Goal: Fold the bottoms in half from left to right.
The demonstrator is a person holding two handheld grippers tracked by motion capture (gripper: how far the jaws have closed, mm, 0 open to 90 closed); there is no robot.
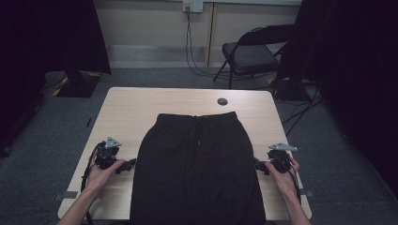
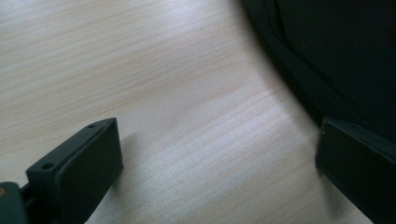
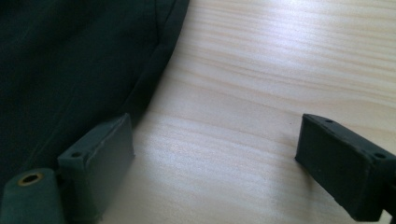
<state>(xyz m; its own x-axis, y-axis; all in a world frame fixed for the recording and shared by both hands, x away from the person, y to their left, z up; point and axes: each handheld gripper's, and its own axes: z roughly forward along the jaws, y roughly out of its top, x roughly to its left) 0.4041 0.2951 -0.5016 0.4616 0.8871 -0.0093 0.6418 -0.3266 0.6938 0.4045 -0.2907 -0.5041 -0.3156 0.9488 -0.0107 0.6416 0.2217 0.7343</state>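
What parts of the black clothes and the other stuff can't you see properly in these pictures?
- Black garment: its near end is cut off by the high view's bottom edge, so its length and hem are unknown.
- Its folds: too dark to make out in the high view.
- Small dark round thing on the table: too small to identify.
- Chair: its right side merges into a dark curtain.

A: The high view is dim, its corners falling to black; only the pale worktop catches light.

B: Close up, the wood shows soft glare, the fingers cast faint shadows, and the black shorts lose nearly all detail.
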